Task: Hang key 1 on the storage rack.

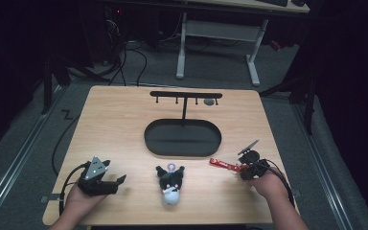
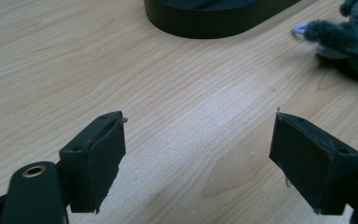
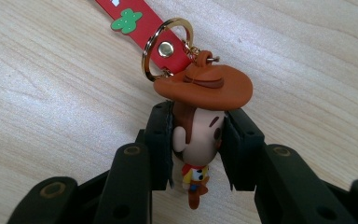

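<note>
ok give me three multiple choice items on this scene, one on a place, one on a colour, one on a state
1. Where does the plush toy lie on the table?
A. on the black oval tray
B. between the two grippers, near the front edge
C. hung on the rack

2. What colour is the strap joined to the cowboy figure keychain?
A. red
B. blue
C. white

3. How do the jaws of the right gripper stand?
A. wide apart over bare wood
B. closed on the plush toy
C. closed on the figure's head

Answers:
1 B: the high view shows it on the wood in front of the black oval tray, between the left gripper and the right.
2 A: the right gripper view shows a red strap on the gold ring.
3 C: both pads press the sides of the head under the hat.
</note>
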Demonstrator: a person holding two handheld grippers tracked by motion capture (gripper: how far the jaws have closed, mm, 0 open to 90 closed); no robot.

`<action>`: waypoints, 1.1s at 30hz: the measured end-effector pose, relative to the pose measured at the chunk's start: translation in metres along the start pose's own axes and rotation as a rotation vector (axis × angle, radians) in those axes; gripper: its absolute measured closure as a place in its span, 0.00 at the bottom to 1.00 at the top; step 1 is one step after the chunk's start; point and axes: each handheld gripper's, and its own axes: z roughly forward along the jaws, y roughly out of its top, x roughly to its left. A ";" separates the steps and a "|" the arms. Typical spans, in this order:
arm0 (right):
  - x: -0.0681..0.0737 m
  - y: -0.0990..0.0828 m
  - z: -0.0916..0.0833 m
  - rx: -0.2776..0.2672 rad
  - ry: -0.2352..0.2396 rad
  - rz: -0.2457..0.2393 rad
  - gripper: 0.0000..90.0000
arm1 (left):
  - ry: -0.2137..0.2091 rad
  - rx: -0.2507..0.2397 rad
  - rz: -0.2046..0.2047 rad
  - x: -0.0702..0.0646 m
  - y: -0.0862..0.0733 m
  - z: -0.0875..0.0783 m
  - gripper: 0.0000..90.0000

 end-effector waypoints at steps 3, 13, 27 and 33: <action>0.000 -0.001 0.000 -0.007 0.004 0.012 0.74 | -0.005 0.003 0.003 -0.001 0.000 0.000 0.21; 0.000 0.005 -0.004 0.017 0.030 0.004 0.74 | -0.006 0.004 -0.006 -0.001 -0.001 -0.001 0.21; 0.016 0.010 -0.067 -0.027 0.097 -0.043 0.74 | -0.022 0.004 0.005 -0.004 0.000 0.001 0.21; 0.019 0.011 -0.089 -0.035 0.114 -0.051 0.74 | -0.028 0.008 0.008 -0.006 0.001 0.003 0.21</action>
